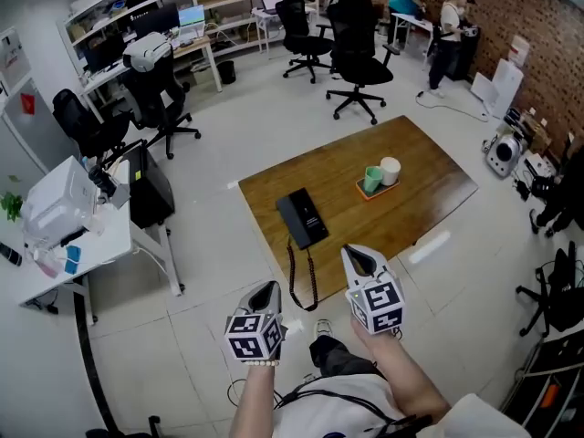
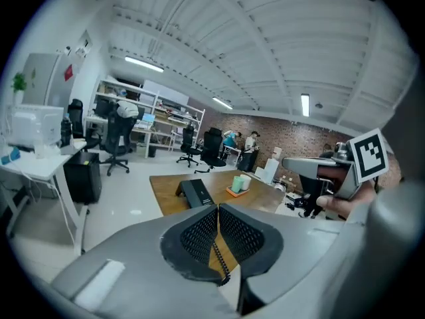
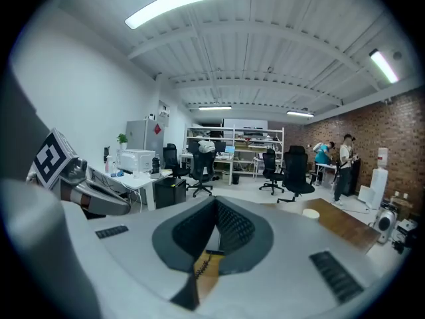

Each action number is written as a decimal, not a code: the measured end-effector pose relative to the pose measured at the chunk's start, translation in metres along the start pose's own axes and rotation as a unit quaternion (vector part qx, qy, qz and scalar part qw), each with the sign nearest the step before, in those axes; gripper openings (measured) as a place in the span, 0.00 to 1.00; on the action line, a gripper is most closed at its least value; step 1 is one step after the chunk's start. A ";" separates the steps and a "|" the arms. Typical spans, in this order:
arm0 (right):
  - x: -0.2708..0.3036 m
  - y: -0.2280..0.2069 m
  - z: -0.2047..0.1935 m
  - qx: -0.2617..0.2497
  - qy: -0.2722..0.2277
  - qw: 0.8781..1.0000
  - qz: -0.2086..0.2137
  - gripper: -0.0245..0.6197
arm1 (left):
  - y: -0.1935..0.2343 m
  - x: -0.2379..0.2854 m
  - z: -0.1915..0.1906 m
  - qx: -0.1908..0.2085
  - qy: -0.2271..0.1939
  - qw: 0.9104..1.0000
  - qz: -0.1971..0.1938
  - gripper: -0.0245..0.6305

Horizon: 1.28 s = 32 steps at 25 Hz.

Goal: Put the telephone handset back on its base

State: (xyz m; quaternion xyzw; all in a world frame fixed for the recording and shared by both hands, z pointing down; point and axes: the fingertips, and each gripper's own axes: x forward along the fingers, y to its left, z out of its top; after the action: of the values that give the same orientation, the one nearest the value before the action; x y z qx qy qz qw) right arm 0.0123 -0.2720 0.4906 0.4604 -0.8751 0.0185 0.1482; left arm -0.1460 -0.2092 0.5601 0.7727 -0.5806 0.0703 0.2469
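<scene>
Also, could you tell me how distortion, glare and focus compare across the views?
Head view: sharp, mildly bent, light streak reflected on the glossy floor. Left gripper view: heavy fisheye, black corners, soft near foreground. Right gripper view: same fisheye, ceiling light blown out.

handset indistinguishable from telephone (image 1: 302, 217); cord (image 3: 202, 266) mostly behind right gripper (image 3: 215, 206).

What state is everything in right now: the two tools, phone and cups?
Left hand-held gripper: shut, empty.
Right hand-held gripper: shut, empty.
Telephone: on the table, untouched.
Cord: dangling over the table's near edge.
Green cup, white cup: upright on the tray.
</scene>
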 end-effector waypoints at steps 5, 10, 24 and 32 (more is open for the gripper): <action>-0.035 0.011 -0.012 0.006 0.001 1.000 -0.007 0.04 | -0.014 -0.030 -0.014 0.026 -0.008 1.000 0.011 0.04; -0.055 0.023 -0.017 0.010 -0.007 1.000 -0.008 0.04 | -0.022 -0.046 -0.023 0.033 -0.003 0.999 0.013 0.04; -0.079 0.021 -0.018 0.015 -0.011 1.000 -0.021 0.04 | -0.039 -0.055 -0.022 0.064 -0.009 0.998 0.015 0.04; -0.081 0.025 -0.015 0.008 -0.013 1.000 -0.025 0.04 | -0.037 -0.052 -0.025 0.058 -0.003 0.998 0.010 0.04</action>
State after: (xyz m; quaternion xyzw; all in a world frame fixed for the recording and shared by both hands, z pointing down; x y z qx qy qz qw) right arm 0.0390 -0.1902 0.4856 0.4831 -0.8651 0.0157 0.1341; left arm -0.1232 -0.1446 0.5502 0.7800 -0.5839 0.1041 0.1998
